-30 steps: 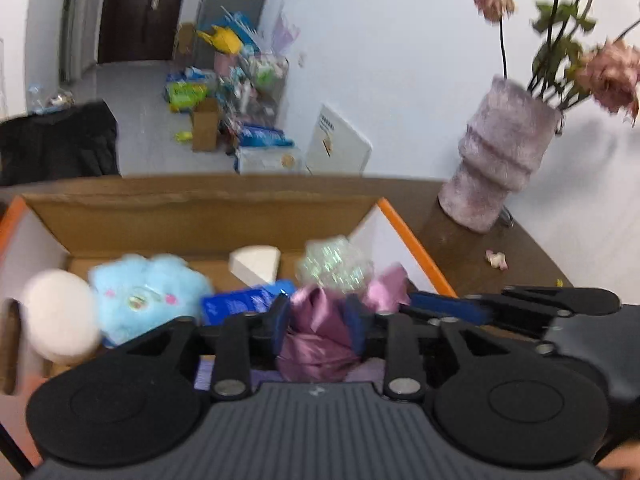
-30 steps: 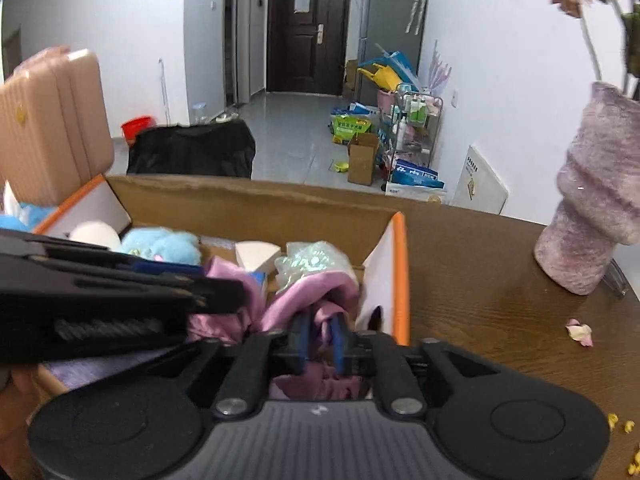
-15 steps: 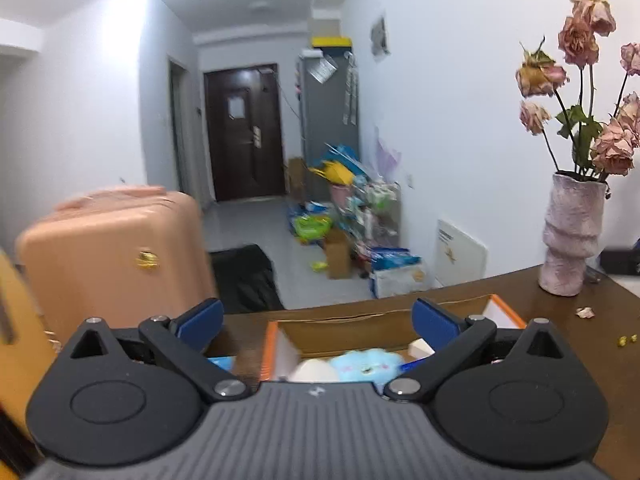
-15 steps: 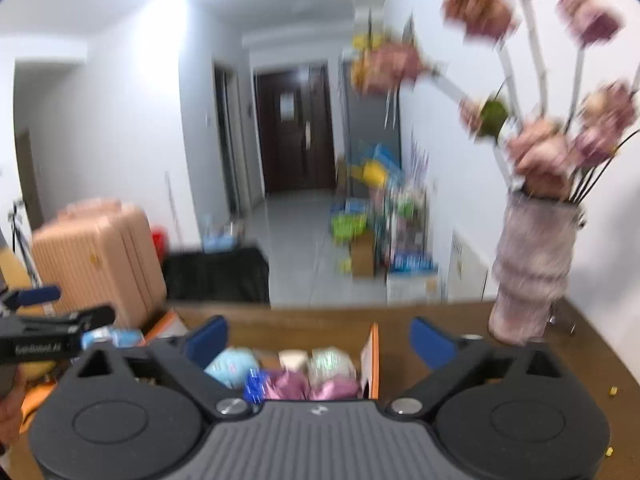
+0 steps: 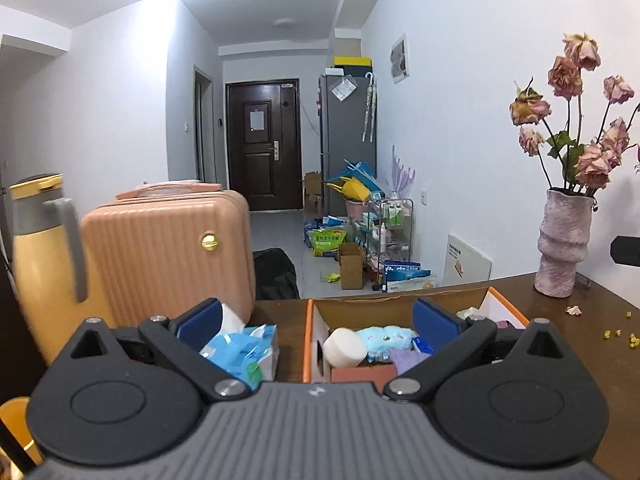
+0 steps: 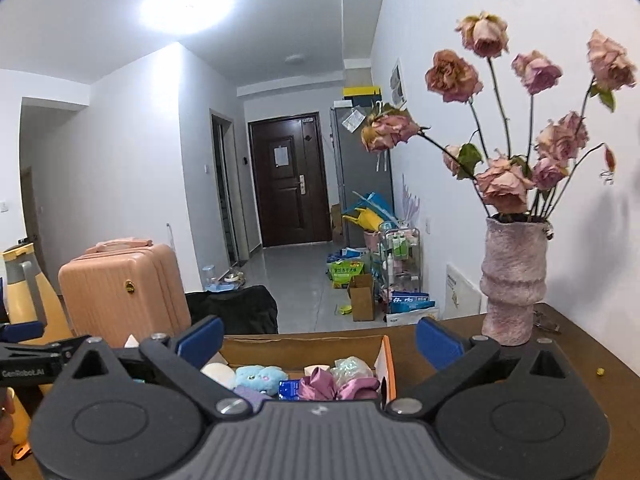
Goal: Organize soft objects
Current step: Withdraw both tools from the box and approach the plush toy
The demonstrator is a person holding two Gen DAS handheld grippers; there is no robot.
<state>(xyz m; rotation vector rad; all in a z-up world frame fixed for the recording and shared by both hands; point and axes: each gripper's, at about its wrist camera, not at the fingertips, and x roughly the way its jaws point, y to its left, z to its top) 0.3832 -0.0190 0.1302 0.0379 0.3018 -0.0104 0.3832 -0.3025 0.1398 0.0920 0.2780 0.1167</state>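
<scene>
both hand-held grippers [image 5: 318,318] [image 6: 318,338] wide, empty

A cardboard box [image 6: 386,354] with matt brown walls holds a fluffy blue plush toy [image 6: 258,376] and shiny pink satin cloth [image 6: 316,386]. It sits on a smooth dark wooden table [image 6: 568,364], near a rough, chalky vase [image 6: 514,280]. A ribbed, glossy plastic suitcase [image 5: 168,248] stands behind.

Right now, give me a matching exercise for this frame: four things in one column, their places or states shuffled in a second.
Things:
1. pink satin cloth
2. tissue pack
3. vase
4. right tongs

Places or states:
A. open, nothing between them
B. on the table right of the box
C. inside the box
D. on the table left of the box

Pairs: 1-C, 2-D, 3-B, 4-A
</scene>
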